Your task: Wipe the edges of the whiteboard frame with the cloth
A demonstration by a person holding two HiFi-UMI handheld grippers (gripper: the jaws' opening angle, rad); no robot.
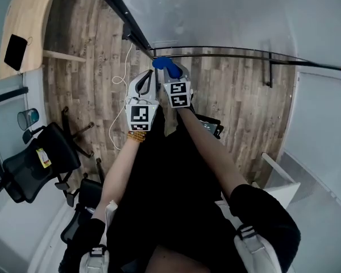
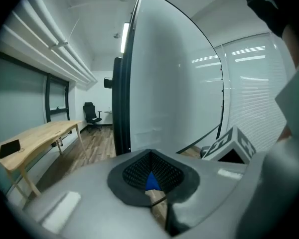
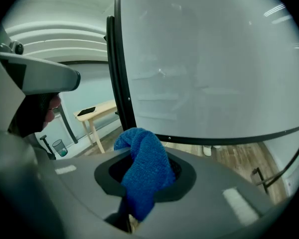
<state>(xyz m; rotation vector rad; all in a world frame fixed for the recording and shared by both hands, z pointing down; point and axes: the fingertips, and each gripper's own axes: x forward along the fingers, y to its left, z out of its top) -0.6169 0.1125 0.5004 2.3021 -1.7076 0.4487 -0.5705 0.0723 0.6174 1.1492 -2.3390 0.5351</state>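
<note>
The person stands bent over the whiteboard (image 1: 216, 16), both arms stretched toward the corner where two black edges of its frame (image 1: 227, 54) meet. The right claw (image 1: 169, 71) is clamped on the blue cloth (image 1: 166, 66), which bunches out past its tips and sits right at that corner; from the head view it looks pressed against the frame, though I cannot be sure of the contact. In the right gripper view the cloth (image 3: 144, 173) fills the gap of the right claw (image 3: 139, 179) and hangs over its front, with the frame (image 3: 120, 83) running up on the left and along below the white surface. The left claw (image 1: 148, 79) hangs just left of the right one, close beside it, and is closed on nothing: in the left gripper view the left claw (image 2: 152, 171) has its pads drawn together, and only a sliver of blue shows through the small opening beyond them. A white cable (image 1: 122, 90) trails over the wooden floor (image 1: 91, 67) near the left claw. Farther left stand a black chair (image 1: 40, 161), a small bin (image 1: 28, 118), and a pale wooden table (image 1: 23, 21) with a dark flat object (image 1: 16, 51) lying on it.
</note>
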